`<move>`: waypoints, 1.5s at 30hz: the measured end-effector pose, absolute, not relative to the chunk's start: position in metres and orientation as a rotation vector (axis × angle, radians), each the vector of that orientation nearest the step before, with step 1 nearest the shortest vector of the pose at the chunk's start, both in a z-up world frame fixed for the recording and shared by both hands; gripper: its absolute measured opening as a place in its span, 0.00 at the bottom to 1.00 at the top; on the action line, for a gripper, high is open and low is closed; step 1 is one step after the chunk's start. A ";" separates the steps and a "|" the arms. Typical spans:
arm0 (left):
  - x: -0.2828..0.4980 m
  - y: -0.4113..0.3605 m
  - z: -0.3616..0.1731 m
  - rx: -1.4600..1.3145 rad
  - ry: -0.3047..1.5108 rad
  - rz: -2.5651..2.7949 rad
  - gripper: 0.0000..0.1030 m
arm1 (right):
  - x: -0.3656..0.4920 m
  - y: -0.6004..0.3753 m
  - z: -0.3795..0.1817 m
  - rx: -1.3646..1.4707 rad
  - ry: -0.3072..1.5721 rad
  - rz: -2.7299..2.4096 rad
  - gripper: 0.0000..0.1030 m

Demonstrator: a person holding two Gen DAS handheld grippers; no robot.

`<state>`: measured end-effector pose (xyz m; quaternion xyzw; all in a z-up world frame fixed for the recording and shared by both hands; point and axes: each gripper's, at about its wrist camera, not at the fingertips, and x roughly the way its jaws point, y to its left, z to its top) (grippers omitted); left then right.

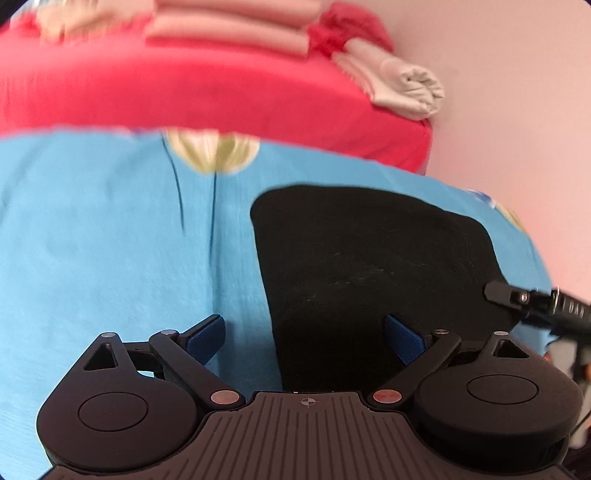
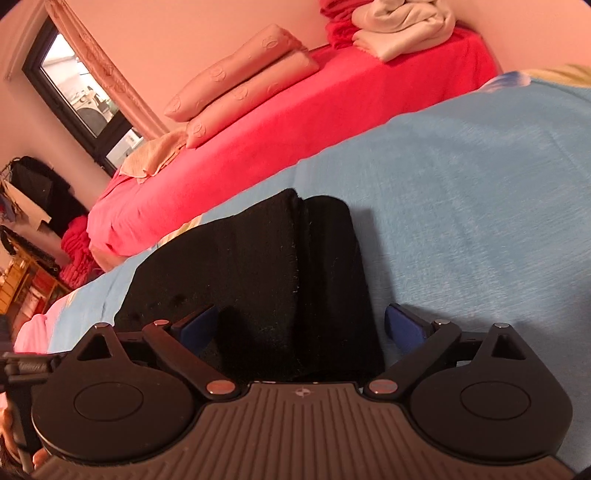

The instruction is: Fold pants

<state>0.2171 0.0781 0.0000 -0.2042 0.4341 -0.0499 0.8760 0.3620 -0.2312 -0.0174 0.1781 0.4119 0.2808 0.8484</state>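
Observation:
Black pants point(image 1: 369, 266) lie folded into a compact stack on a light blue bed sheet point(image 1: 110, 240). My left gripper point(image 1: 304, 338) is open and empty, just in front of the stack's near left edge. The right gripper's tip point(image 1: 517, 297) shows at the stack's right edge. In the right wrist view the pants point(image 2: 258, 266) show layered folds with an edge running down the middle. My right gripper point(image 2: 301, 326) is open and empty, its blue pads either side of the stack's near end.
A red bed point(image 2: 295, 122) stands behind, with pink pillows point(image 2: 243, 85) and a beige bundle of cloth point(image 2: 402, 26) on it. A window point(image 2: 81, 92) is on the far left wall. Clutter and shelves point(image 2: 29, 266) fill the left side.

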 end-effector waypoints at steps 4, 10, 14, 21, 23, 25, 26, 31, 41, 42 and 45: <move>0.223 0.076 -0.016 -0.499 0.916 -0.184 1.00 | 0.362 -0.224 -0.019 0.371 0.853 0.613 0.98; 0.233 0.052 -0.010 -0.464 0.889 -0.233 1.00 | 0.345 -0.211 -0.018 0.325 0.766 0.575 0.59; 0.228 0.043 0.024 -0.480 0.804 -0.294 1.00 | 0.326 -0.229 0.008 0.391 0.700 0.549 0.52; 0.231 -0.012 0.054 -0.387 0.738 -0.394 1.00 | 0.294 -0.278 0.057 0.380 0.565 0.429 0.55; 0.242 -0.029 0.039 -0.340 0.774 -0.376 1.00 | 0.296 -0.289 0.047 0.390 0.570 0.364 0.59; 0.253 -0.044 0.019 -0.239 0.835 -0.266 1.00 | 0.307 -0.294 0.026 0.388 0.653 0.284 0.62; 0.256 -0.051 0.008 -0.187 0.879 -0.212 1.00 | 0.312 -0.294 0.014 0.361 0.709 0.229 0.63; 0.229 -0.046 0.001 -0.191 0.858 -0.210 1.00 | 0.291 -0.304 0.002 0.345 0.667 0.145 0.83; 0.168 -0.060 0.023 0.107 0.773 0.078 1.00 | 0.229 -0.266 0.020 0.168 0.628 0.061 0.96; 0.169 -0.064 0.019 0.126 0.774 0.084 1.00 | 0.227 -0.258 0.018 0.149 0.640 0.065 0.96; 0.165 -0.071 0.013 0.117 0.791 0.067 1.00 | 0.226 -0.238 0.013 0.063 0.670 0.064 0.96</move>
